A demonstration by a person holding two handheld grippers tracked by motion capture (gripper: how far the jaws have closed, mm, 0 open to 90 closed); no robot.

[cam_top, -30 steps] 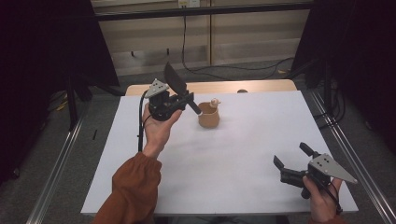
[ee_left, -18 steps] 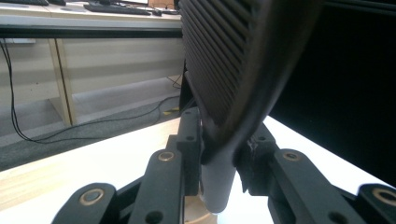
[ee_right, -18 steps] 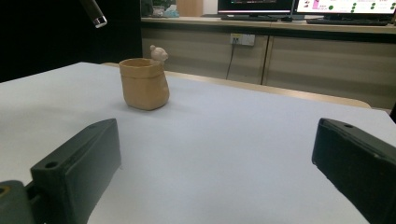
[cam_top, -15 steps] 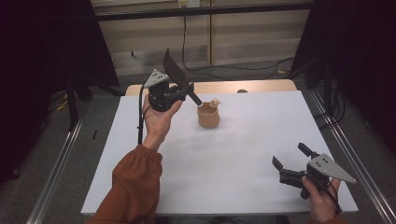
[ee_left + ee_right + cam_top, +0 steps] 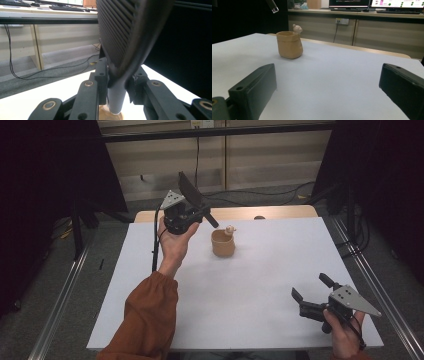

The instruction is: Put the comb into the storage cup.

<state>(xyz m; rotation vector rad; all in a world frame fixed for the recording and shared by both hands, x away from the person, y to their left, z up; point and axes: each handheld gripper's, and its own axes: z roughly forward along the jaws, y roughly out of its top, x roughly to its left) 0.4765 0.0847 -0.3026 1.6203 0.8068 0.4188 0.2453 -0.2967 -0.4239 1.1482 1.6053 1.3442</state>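
A tan cup (image 5: 223, 244) with a small figure on its rim (image 5: 230, 229) stands on the white table top (image 5: 260, 270), toward the far middle. My left gripper (image 5: 195, 214) hovers just left of and above it, shut on a black slotted spatula (image 5: 190, 187). The blade points up and the handle end slants down toward the cup. In the left gripper view the jaws (image 5: 117, 80) clamp the spatula's neck (image 5: 125, 30), with the cup (image 5: 110, 116) below. My right gripper (image 5: 310, 287) rests open and empty near the front right corner, facing the cup (image 5: 289, 45).
A wooden strip (image 5: 280, 212) edges the table's far side. Metal rails (image 5: 370, 275) run along both sides, dark curtains stand left and right, and cables lie on the floor behind.
My left hand has carried the spatula slightly up and toward the far side, so the handle end now stands higher beside the cup. The right gripper has stayed put.
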